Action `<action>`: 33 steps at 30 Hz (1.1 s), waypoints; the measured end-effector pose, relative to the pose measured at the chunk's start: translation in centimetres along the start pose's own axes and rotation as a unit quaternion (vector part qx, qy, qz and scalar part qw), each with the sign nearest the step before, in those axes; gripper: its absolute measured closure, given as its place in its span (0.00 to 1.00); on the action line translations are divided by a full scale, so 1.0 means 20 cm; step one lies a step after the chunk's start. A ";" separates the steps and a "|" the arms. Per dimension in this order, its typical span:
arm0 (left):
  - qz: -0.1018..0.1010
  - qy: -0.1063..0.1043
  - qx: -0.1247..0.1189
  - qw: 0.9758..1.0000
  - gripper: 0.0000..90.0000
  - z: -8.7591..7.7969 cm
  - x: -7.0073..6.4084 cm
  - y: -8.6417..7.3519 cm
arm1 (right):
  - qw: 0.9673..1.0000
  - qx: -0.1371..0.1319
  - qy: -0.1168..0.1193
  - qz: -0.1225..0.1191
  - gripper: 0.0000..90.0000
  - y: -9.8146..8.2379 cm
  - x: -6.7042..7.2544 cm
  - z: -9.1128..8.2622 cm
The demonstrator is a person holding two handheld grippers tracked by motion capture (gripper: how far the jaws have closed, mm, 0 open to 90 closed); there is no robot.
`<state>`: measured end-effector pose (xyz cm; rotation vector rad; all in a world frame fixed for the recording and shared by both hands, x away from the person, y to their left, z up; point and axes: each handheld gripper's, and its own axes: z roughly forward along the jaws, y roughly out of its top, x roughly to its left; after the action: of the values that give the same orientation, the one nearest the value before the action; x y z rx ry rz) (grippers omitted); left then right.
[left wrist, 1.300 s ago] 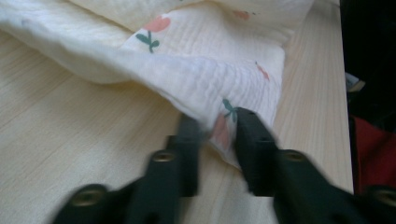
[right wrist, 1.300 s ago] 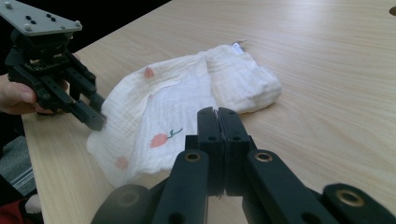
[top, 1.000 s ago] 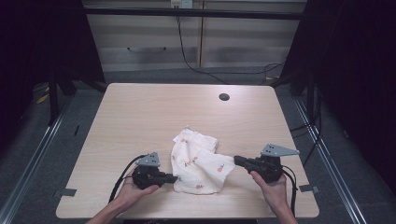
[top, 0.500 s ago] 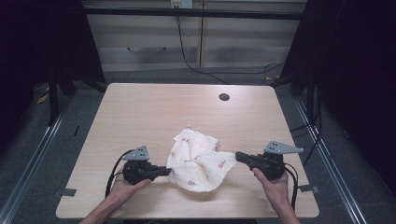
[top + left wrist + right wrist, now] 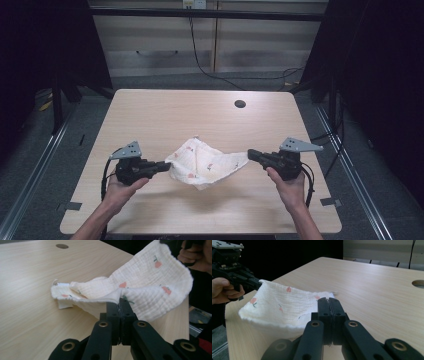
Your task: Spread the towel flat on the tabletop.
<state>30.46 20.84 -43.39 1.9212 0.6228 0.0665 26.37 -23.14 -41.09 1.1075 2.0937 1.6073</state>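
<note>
A white muslin cloth with small pink prints hangs stretched between the two grippers over the front middle of the wooden table. My left gripper is shut on the cloth's left corner; in the left gripper view its jaws pinch the cloth at the tips. My right gripper is shut on the cloth's right corner, and in the right gripper view the cloth sags away from the closed jaws toward the other gripper. The cloth's far part still rests on the table.
A round cable hole sits at the back right of the table. Dark curtains stand on both sides, and a black cable runs down the wall behind. Metal floor rails flank the table.
Both grippers have risen and drawn apart to the sides. The cloth has been lifted from a crumpled heap into a stretched, sagging span between them.
</note>
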 end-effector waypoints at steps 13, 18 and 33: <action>-0.018 0.021 -0.061 0.998 0.99 -0.13 0.05 0.17 | 0.999 -0.042 -0.014 0.000 0.99 0.18 -0.01 -0.01; -0.016 0.026 -0.086 0.996 0.99 -0.18 0.05 0.26 | 0.998 -0.063 -0.023 0.000 0.99 0.26 -0.02 -0.06; -0.011 0.036 -0.121 0.992 0.99 -0.28 0.07 0.48 | 0.995 -0.094 -0.039 -0.021 0.99 0.48 0.00 -0.11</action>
<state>33.63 23.27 -33.02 1.6834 0.6535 0.1894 28.77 -23.79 -31.46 1.0391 1.8603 1.6738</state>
